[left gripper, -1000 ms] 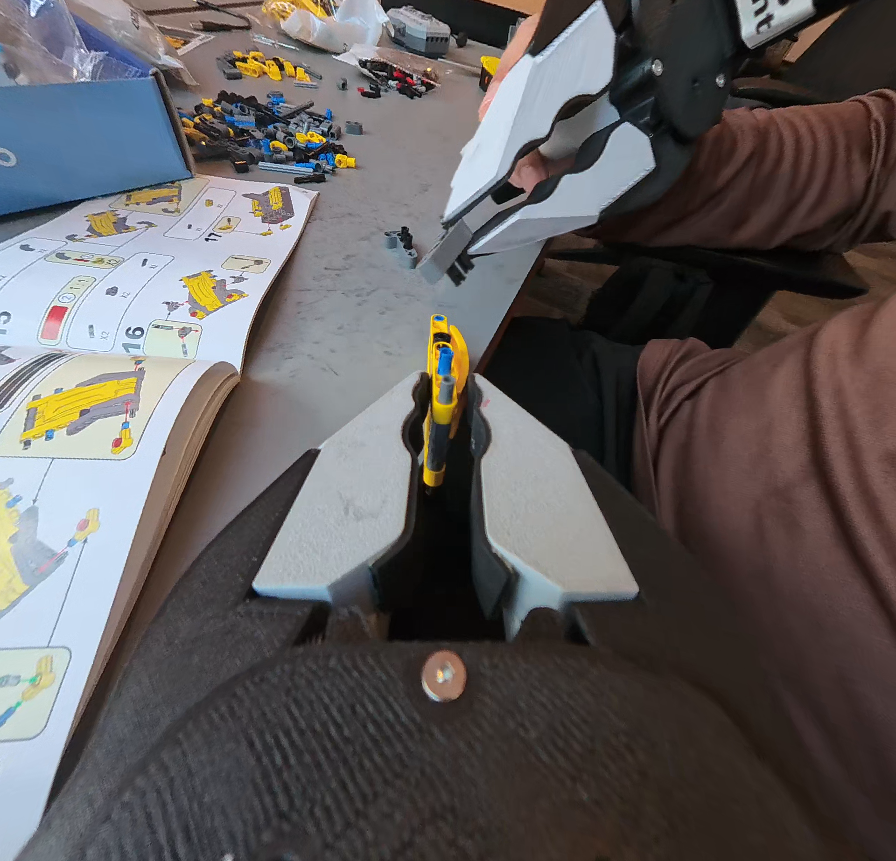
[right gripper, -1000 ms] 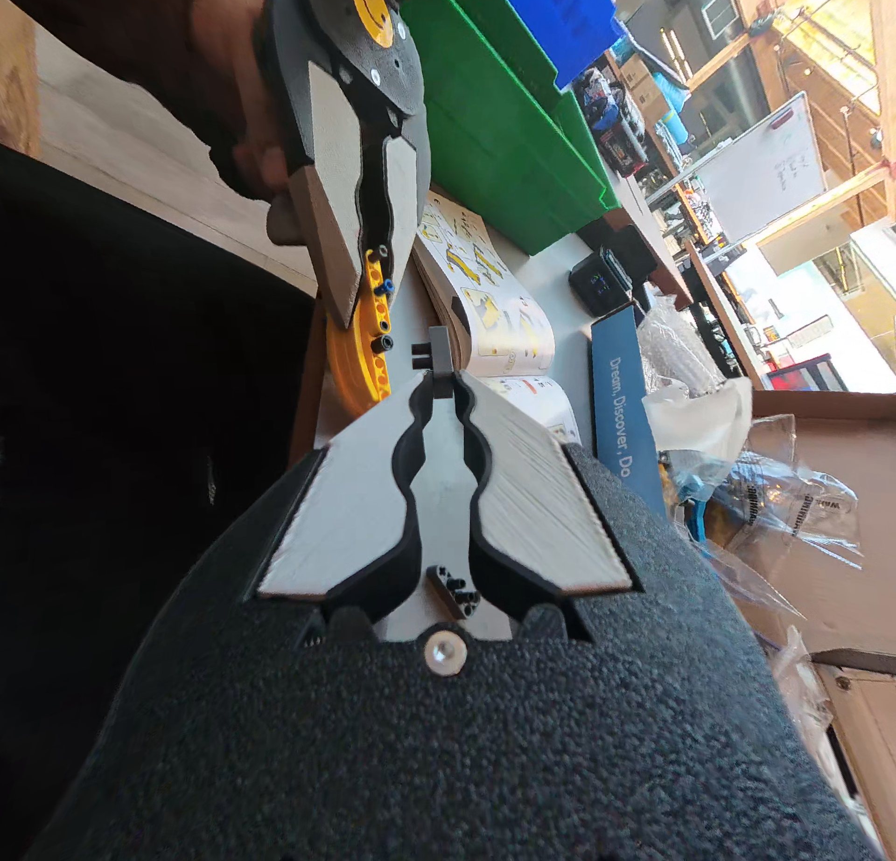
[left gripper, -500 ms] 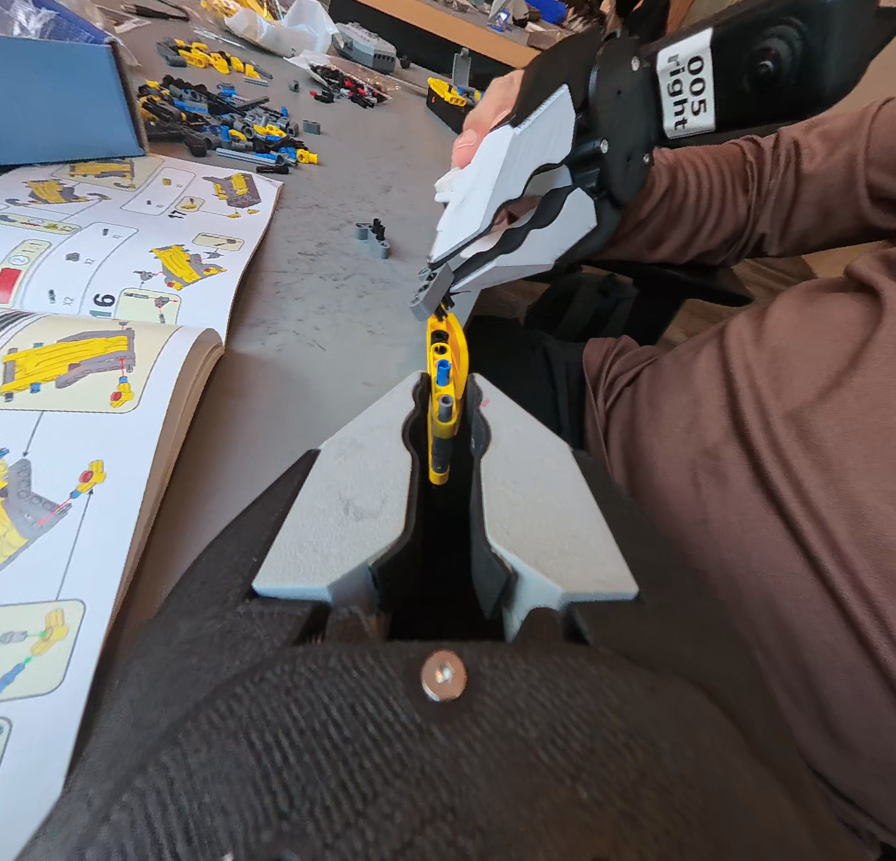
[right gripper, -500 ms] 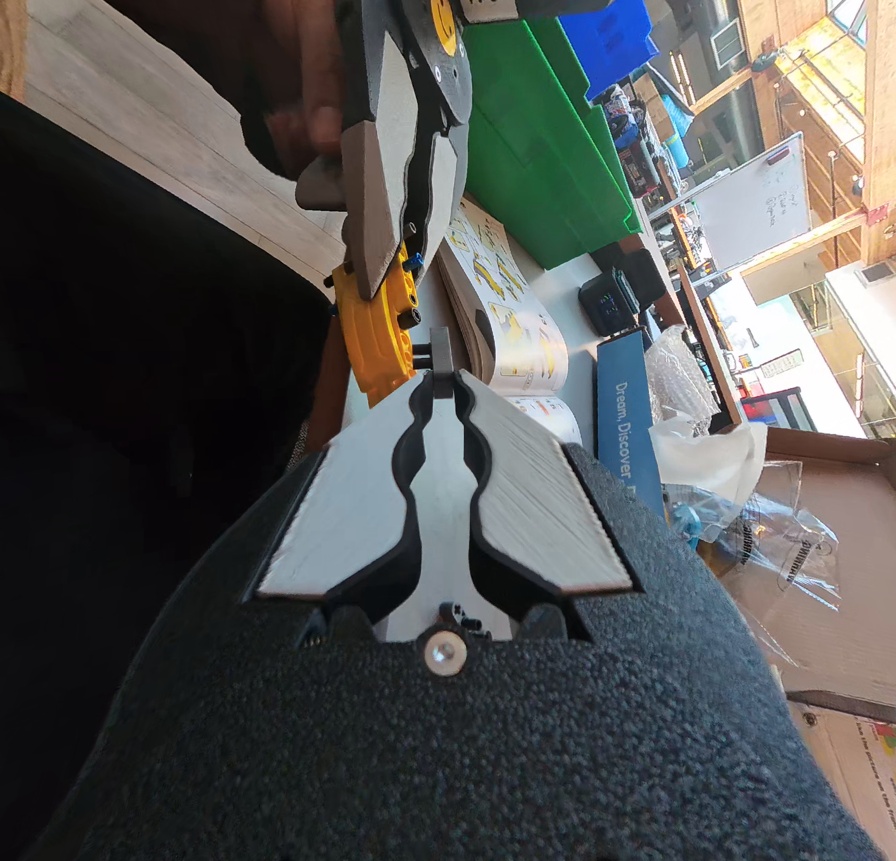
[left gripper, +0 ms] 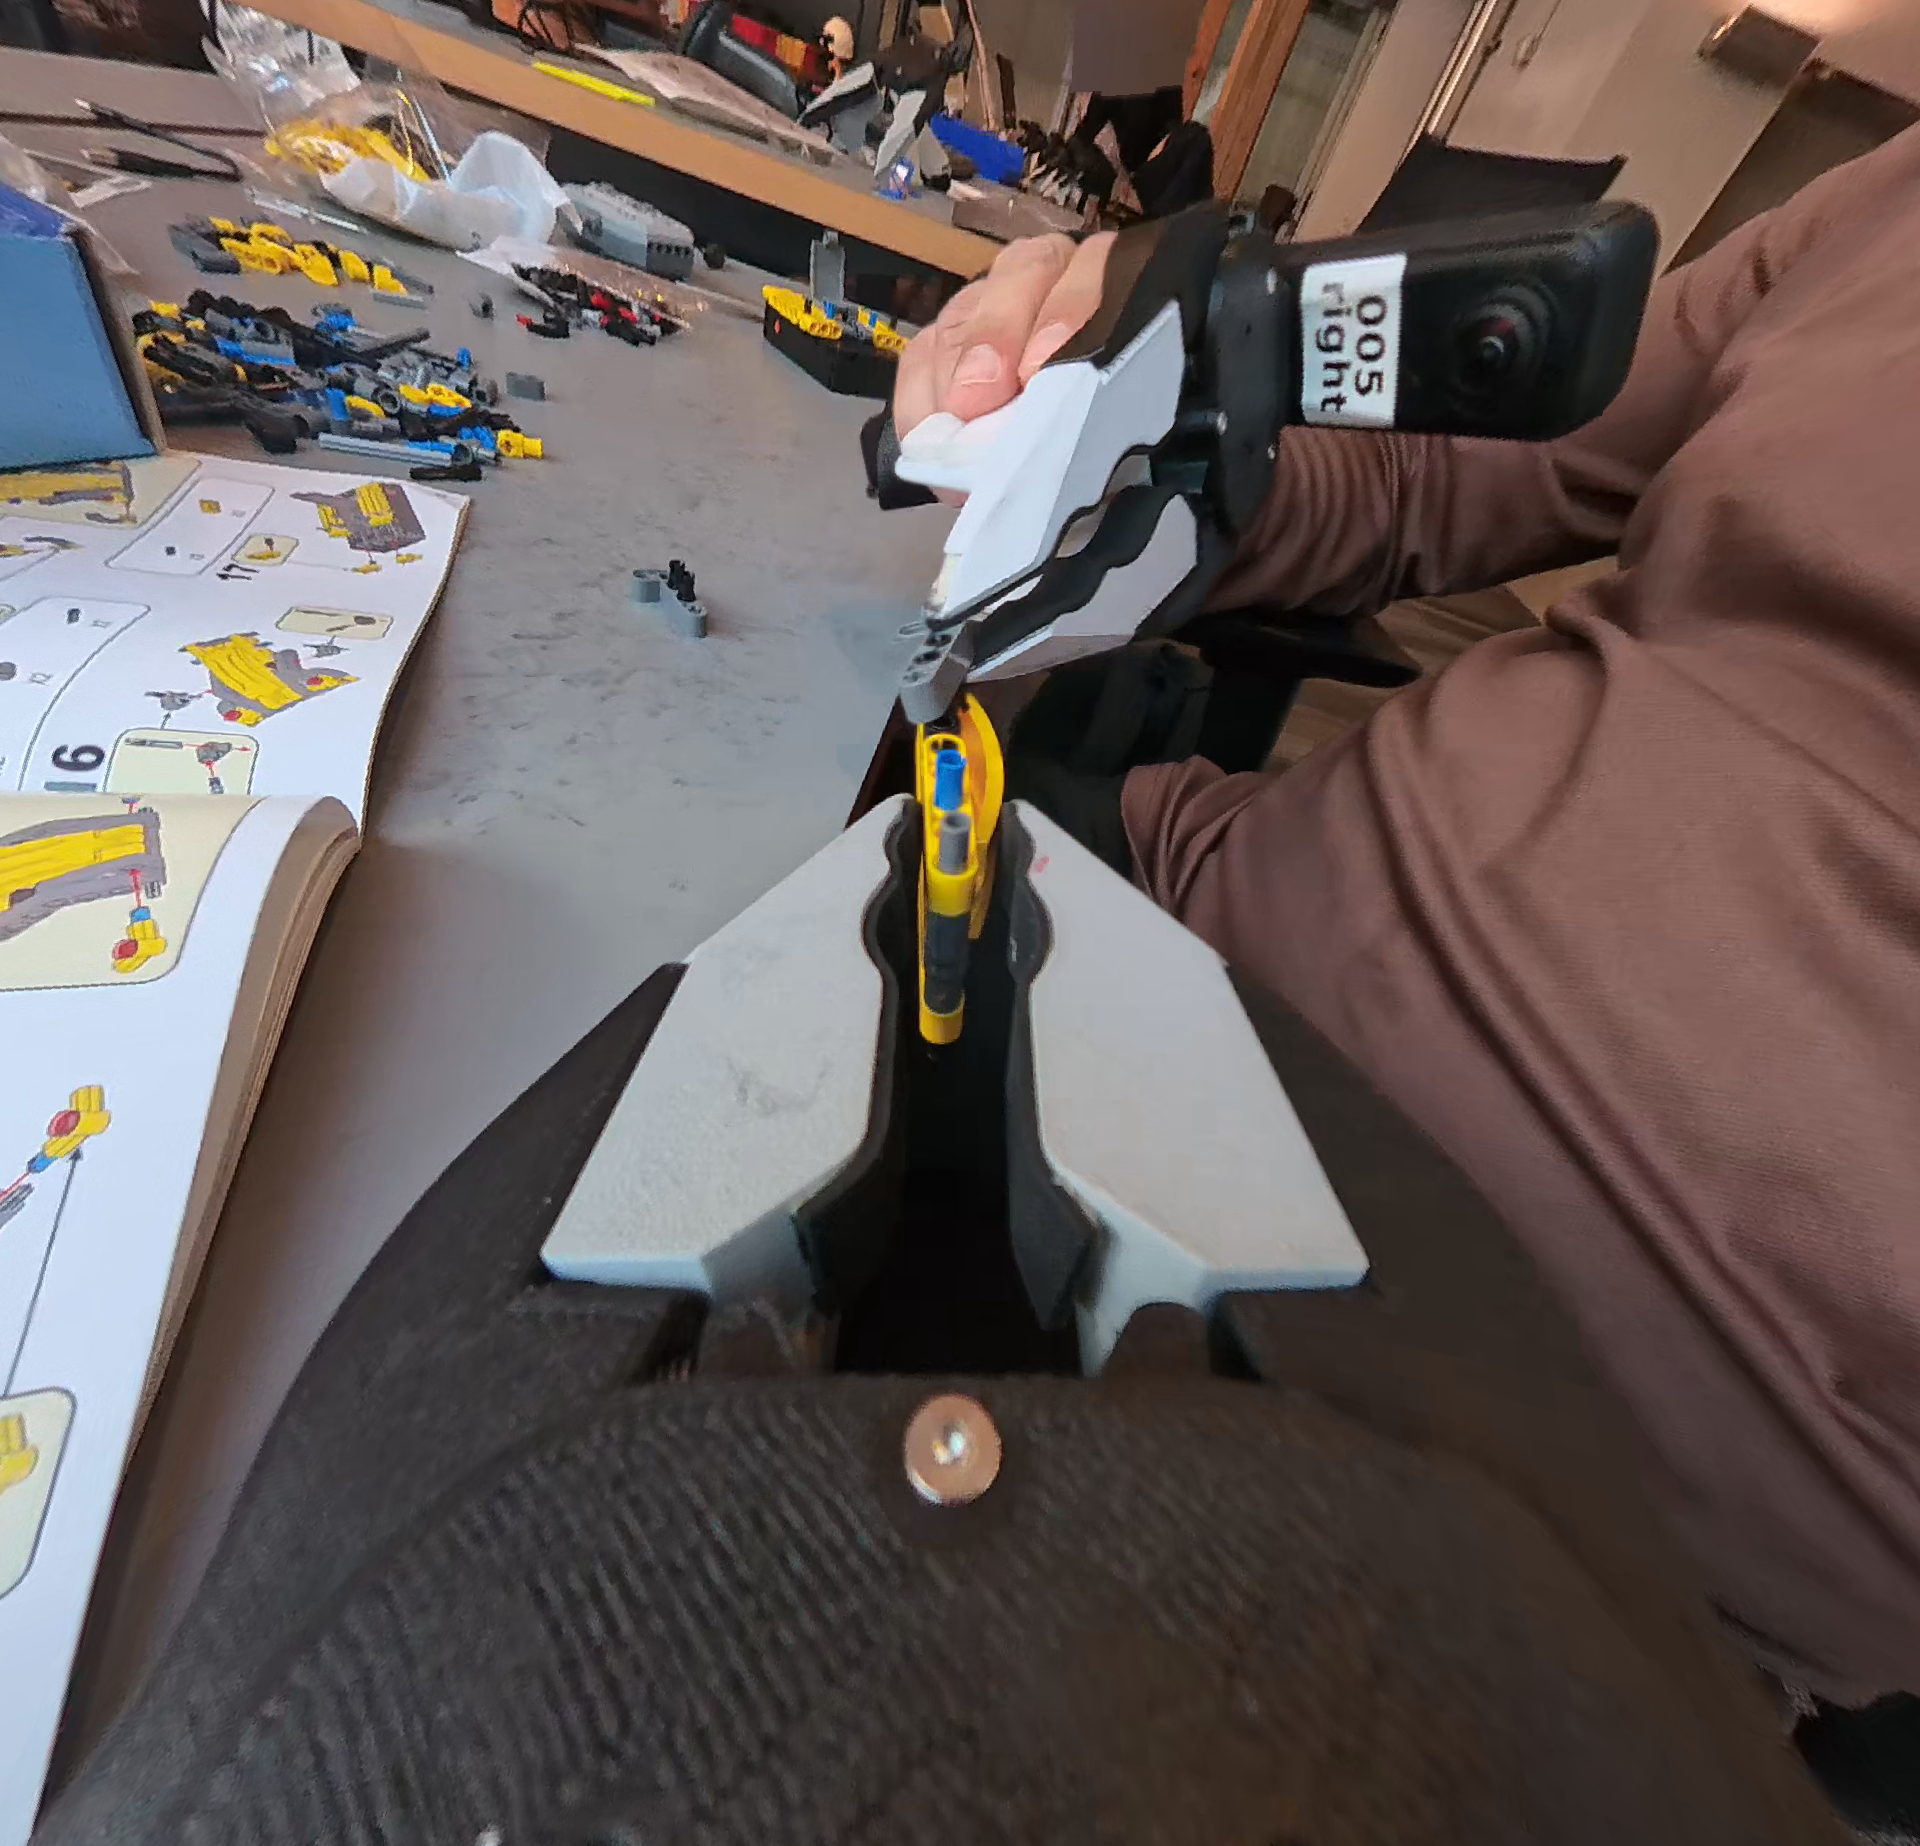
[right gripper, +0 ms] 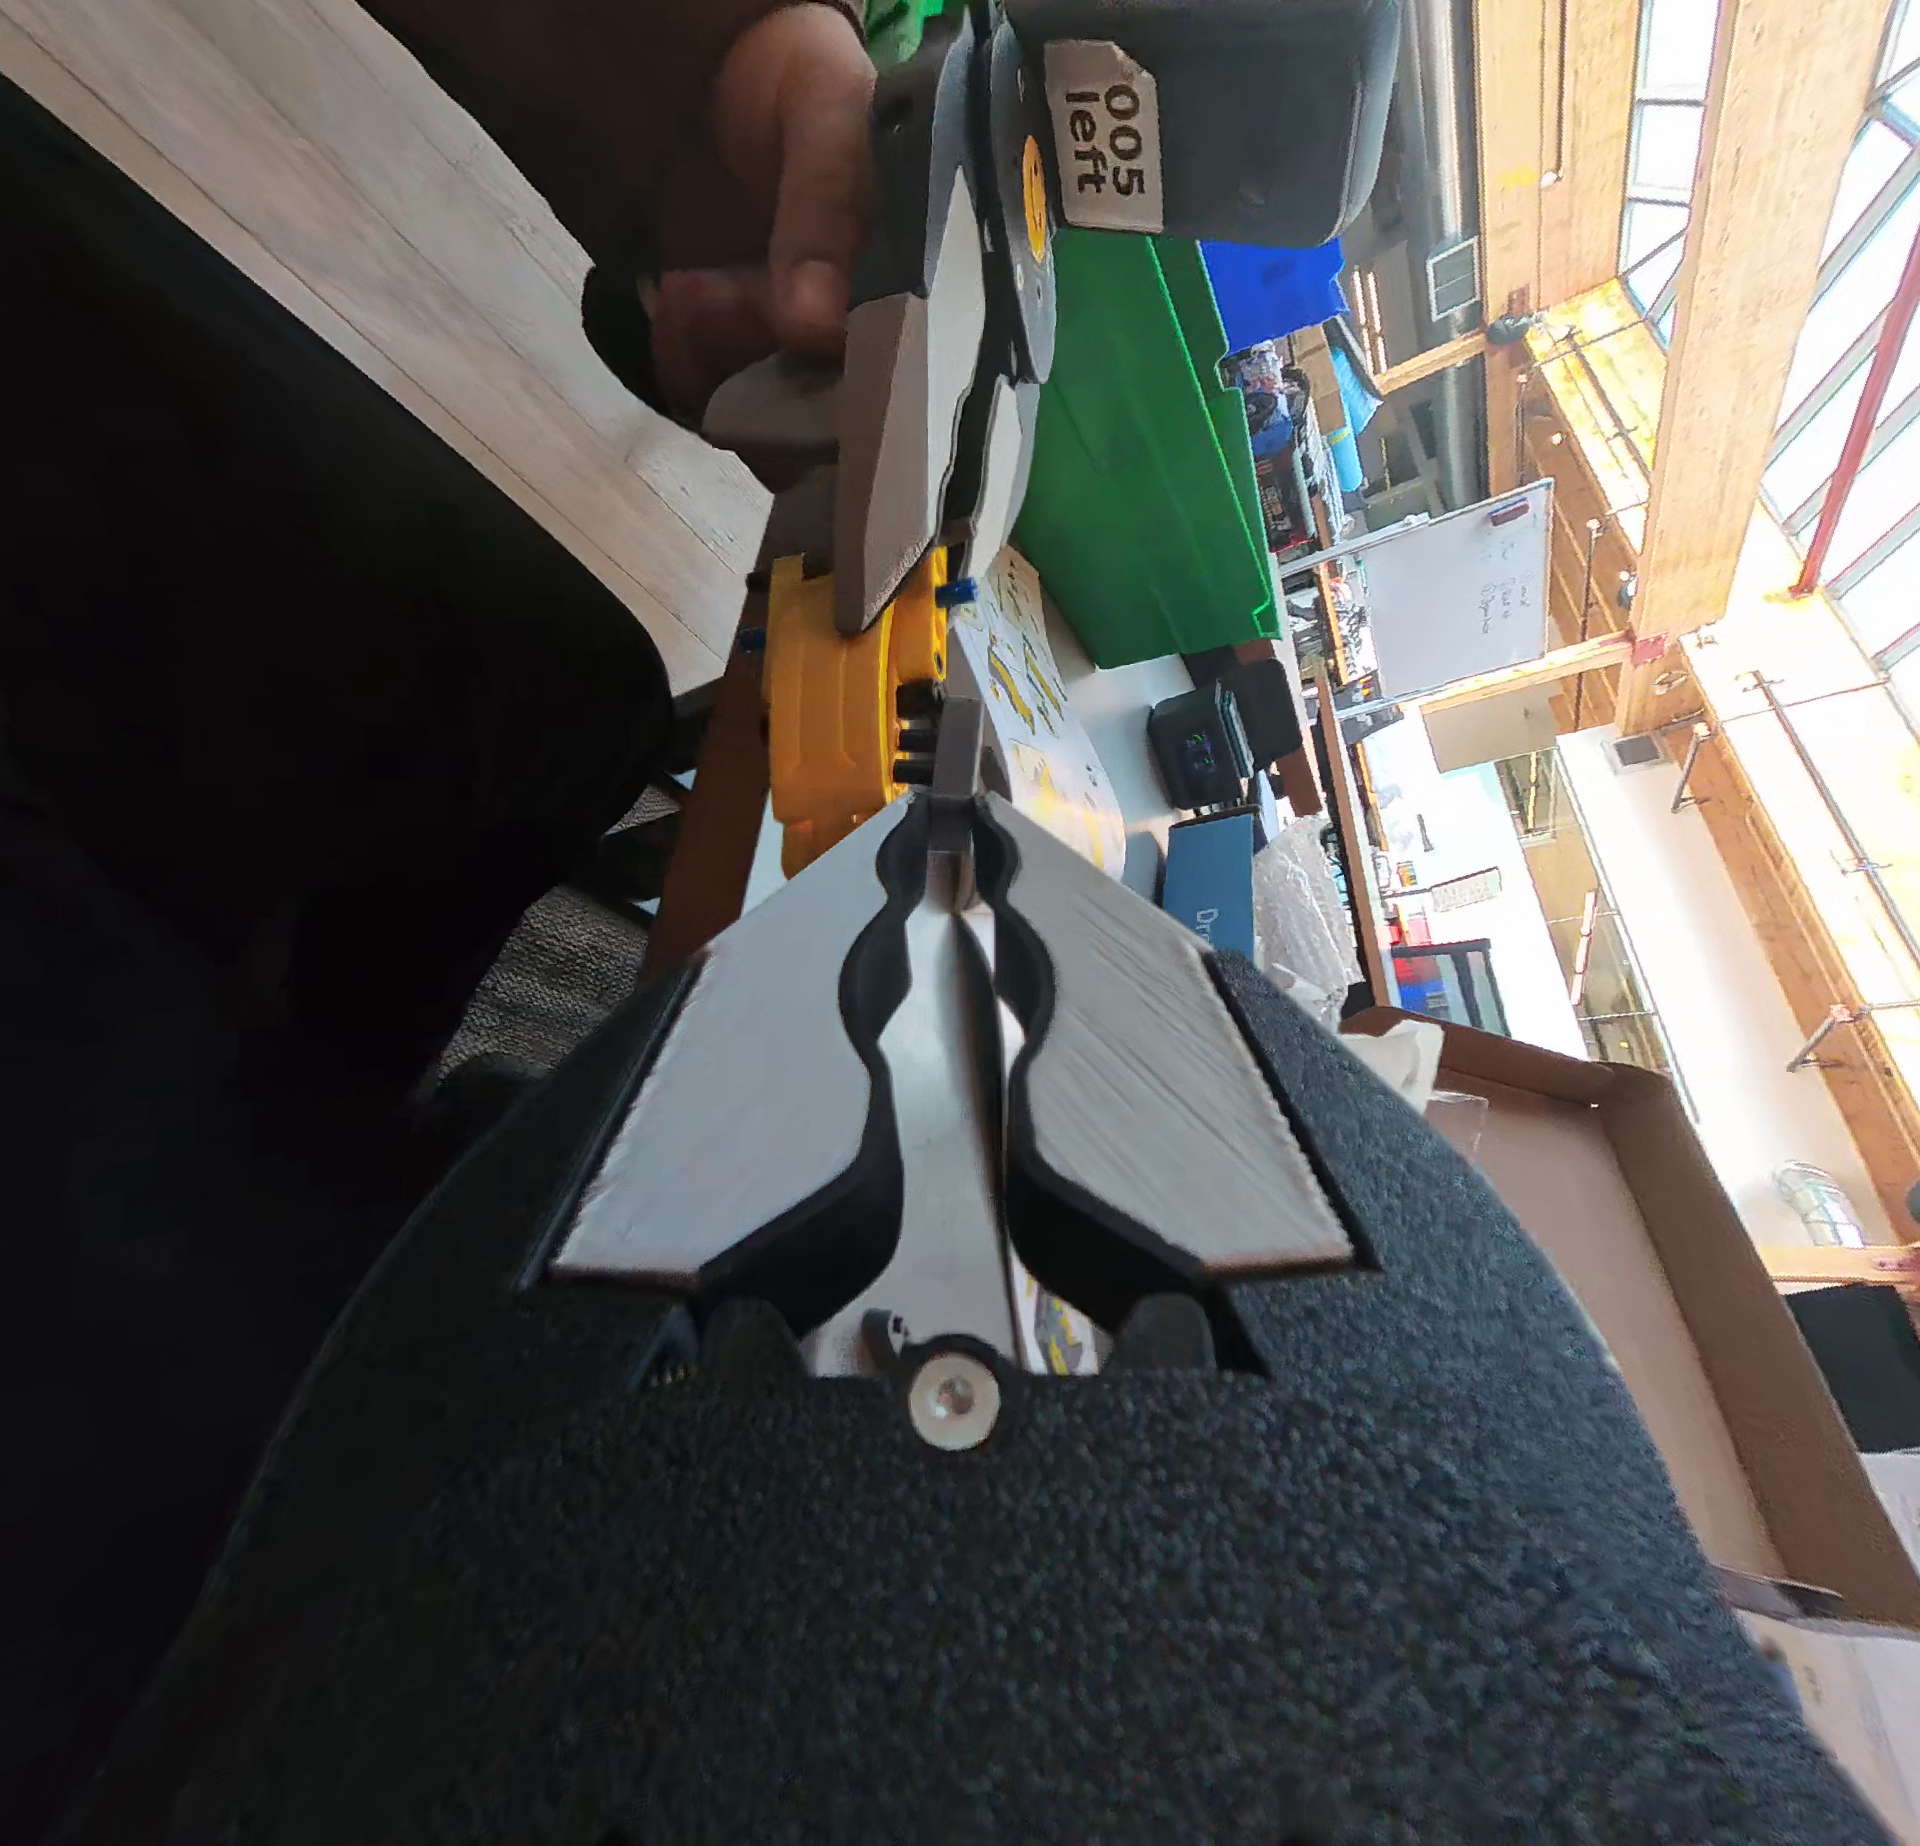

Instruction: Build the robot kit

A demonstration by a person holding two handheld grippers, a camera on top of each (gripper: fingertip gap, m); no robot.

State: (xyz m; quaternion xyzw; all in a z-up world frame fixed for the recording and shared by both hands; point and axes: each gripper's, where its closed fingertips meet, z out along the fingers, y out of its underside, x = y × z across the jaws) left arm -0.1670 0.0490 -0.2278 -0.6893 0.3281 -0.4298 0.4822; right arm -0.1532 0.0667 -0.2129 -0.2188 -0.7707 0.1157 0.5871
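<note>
My left tongs (left gripper: pixel 951 820) clamped the yellow assembly (left gripper: pixel 956 840); my right tongs (right gripper: pixel 951 809) pinched a grey beam (right gripper: pixel 958 757). I judged alignment mattered before pressing.

The left gripper (left gripper: pixel 956 820) was closed, its two grey fingers (left gripper: pixel 758 1048) clamping a yellow piece (left gripper: pixel 951 861) edge-on between the tips. The right gripper (left gripper: pixel 940 653) came in from above and to the right of that piece, fingers pinched on a small grey beam (left gripper: pixel 930 669) whose lower end touched the piece's top. A hand (left gripper: pixel 987 342) gripped its handle; brown sleeves (left gripper: pixel 1558 965) covered both forearms.
</note>
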